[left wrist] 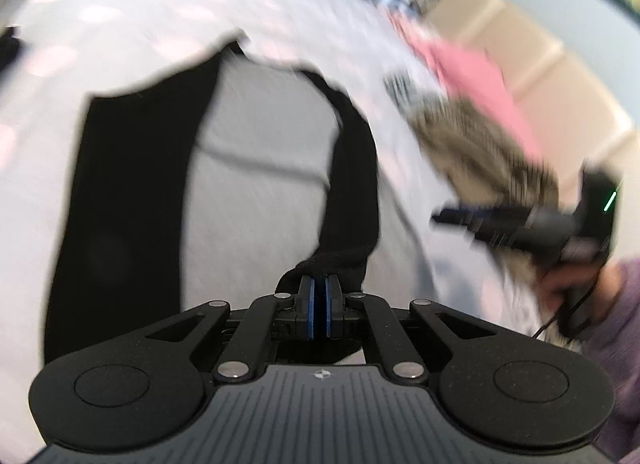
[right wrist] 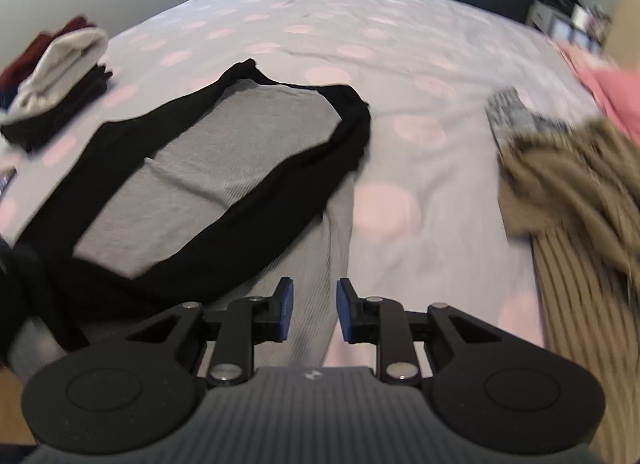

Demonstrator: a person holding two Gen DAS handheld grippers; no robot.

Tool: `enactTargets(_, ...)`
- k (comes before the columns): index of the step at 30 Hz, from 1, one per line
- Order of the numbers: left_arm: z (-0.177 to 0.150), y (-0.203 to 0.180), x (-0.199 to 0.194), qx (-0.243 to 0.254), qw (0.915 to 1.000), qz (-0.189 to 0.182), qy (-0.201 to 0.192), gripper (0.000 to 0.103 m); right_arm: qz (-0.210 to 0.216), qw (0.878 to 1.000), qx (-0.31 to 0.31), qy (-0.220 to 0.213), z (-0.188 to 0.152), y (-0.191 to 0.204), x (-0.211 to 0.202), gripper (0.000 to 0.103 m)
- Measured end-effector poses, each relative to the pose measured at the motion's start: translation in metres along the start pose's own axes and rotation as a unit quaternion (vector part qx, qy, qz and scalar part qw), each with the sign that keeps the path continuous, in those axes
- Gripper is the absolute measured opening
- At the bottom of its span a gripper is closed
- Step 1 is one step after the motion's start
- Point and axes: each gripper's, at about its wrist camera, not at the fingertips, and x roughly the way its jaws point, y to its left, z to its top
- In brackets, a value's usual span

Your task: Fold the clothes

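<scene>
The left gripper (left wrist: 320, 291) is pinched tight on the black sleeve cuff of the grey-and-black shirt (right wrist: 224, 168), spread on the dotted bedsheet (right wrist: 400, 64). The right gripper (right wrist: 313, 310) stands partly open, seemingly holding nothing, above the shirt's near edge.

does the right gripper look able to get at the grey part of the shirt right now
Probably yes: the right gripper is open and empty, with the grey and black shirt lying flat on the bed just ahead, nothing between.
</scene>
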Motion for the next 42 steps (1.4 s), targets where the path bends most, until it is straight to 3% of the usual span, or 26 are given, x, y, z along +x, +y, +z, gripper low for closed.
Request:
enactTargets(5, 0.027, 0.034, -0.036, -0.078, 0.9913, -0.017, -0.105, 0.003, -0.015, 0.998, -0.066, 0.000, 0.019, 0.005, 0.040, 0.028)
enactTargets(9, 0.039, 0.050, -0.057, -0.107, 0.9804, -0.002, -0.165, 0.003, -0.031, 0.992, -0.122, -0.006, 0.030, 0.012, 0.060, 0.029)
enactTargets(16, 0.039, 0.070, -0.052, -0.133, 0.9786, 0.014, -0.156, 0.003, -0.033, 0.981, -0.190, -0.005, 0.041, 0.030, 0.091, 0.029)
enactTargets(20, 0.040, 0.079, -0.055, -0.144, 0.9757, 0.006, -0.165, 0.003, -0.063, 0.970, -0.235, -0.003, 0.040, 0.038, 0.105, 0.029)
enactTargets(23, 0.040, 0.075, -0.064, -0.136, 0.9739, -0.023, -0.180, 0.003, -0.080, 0.969, -0.236, -0.008, 0.042, 0.035, 0.107, 0.022)
enactTargets(24, 0.041, 0.070, -0.068, -0.124, 0.9740, -0.037, -0.186, 0.003, -0.081, 0.971, -0.224, -0.011, 0.045, 0.031, 0.106, 0.011)
enactTargets(27, 0.040, 0.051, -0.081, -0.075, 0.9722, -0.103, -0.196, 0.003, -0.082, 0.986, -0.141, -0.037, 0.056, 0.009, 0.090, 0.010)
enactTargets(30, 0.035, 0.027, -0.079, -0.022, 0.9656, -0.215, -0.144, 0.003, -0.086, 0.995, -0.030, -0.042, 0.061, -0.030, 0.077, 0.010)
enactTargets(33, 0.018, -0.004, -0.051, 0.024, 0.9618, -0.269, -0.042, 0.003, -0.069, 0.993, 0.088, -0.023, 0.056, -0.070, 0.078, 0.010)
enactTargets(36, -0.007, -0.031, -0.012, 0.054, 0.9620, -0.260, 0.062, 0.003, -0.048, 0.986, 0.158, -0.003, 0.047, -0.091, 0.088, 0.010)
enactTargets(38, -0.028, -0.042, 0.013, 0.066, 0.9635, -0.232, 0.117, 0.003, -0.044, 0.984, 0.172, 0.007, 0.043, -0.093, 0.093, 0.010)
enactTargets(42, -0.061, -0.060, 0.051, 0.093, 0.9638, -0.176, 0.177, 0.003, -0.043, 0.983, 0.180, 0.011, 0.039, -0.093, 0.095, 0.010)
